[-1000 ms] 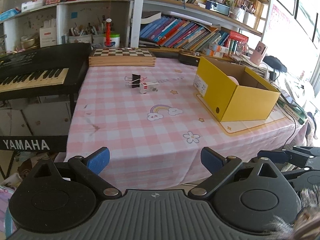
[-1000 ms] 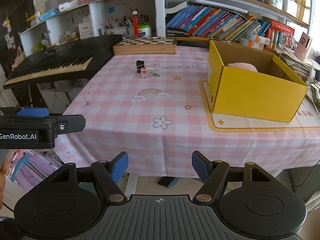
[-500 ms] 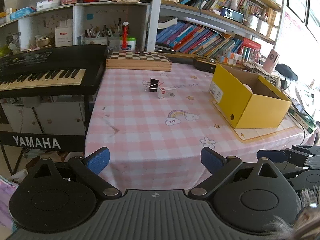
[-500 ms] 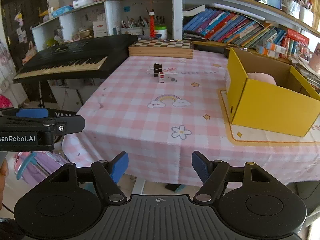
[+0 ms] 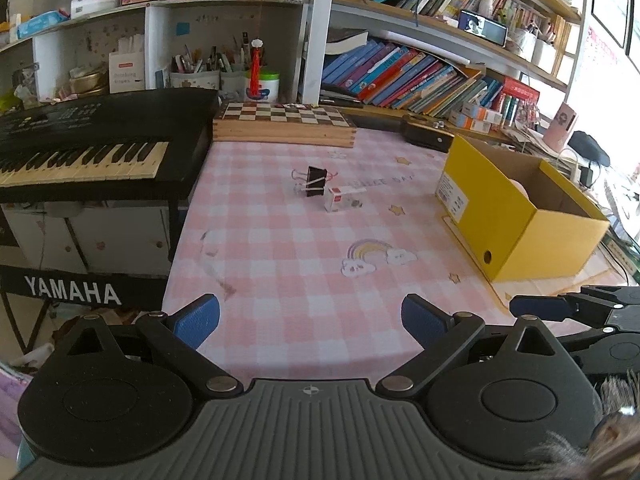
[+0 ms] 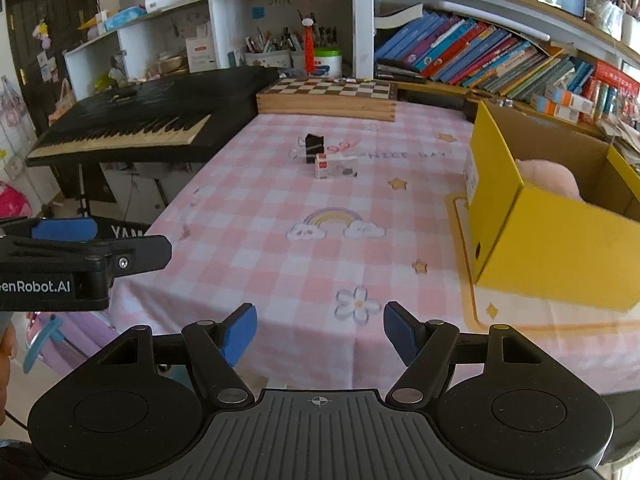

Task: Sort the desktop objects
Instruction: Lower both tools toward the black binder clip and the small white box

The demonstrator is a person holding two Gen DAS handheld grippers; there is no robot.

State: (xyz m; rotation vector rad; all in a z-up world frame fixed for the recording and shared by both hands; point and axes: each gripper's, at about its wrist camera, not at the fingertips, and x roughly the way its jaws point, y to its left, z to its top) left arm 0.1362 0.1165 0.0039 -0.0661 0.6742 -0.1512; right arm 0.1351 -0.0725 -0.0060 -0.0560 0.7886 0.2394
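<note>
A black binder clip (image 5: 315,181) (image 6: 313,148) and a small white box with a red label (image 5: 343,199) (image 6: 334,166) lie together in the far middle of the pink checked tablecloth (image 5: 304,256). An open yellow cardboard box (image 5: 516,208) (image 6: 556,216) stands at the right with a pink soft item (image 6: 548,178) inside. My left gripper (image 5: 310,320) is open and empty over the table's near edge. My right gripper (image 6: 320,334) is open and empty, also at the near edge, to the right of the left one.
A black Yamaha keyboard (image 5: 88,148) stands left of the table. A wooden chessboard box (image 5: 284,124) lies at the table's back edge. Shelves with books (image 5: 404,76) and pen cups rise behind. A dark case (image 5: 426,136) sits behind the yellow box.
Both grippers have risen and moved forward toward the table; the clip, white box and yellow box appear closer. Both stay open and empty.
</note>
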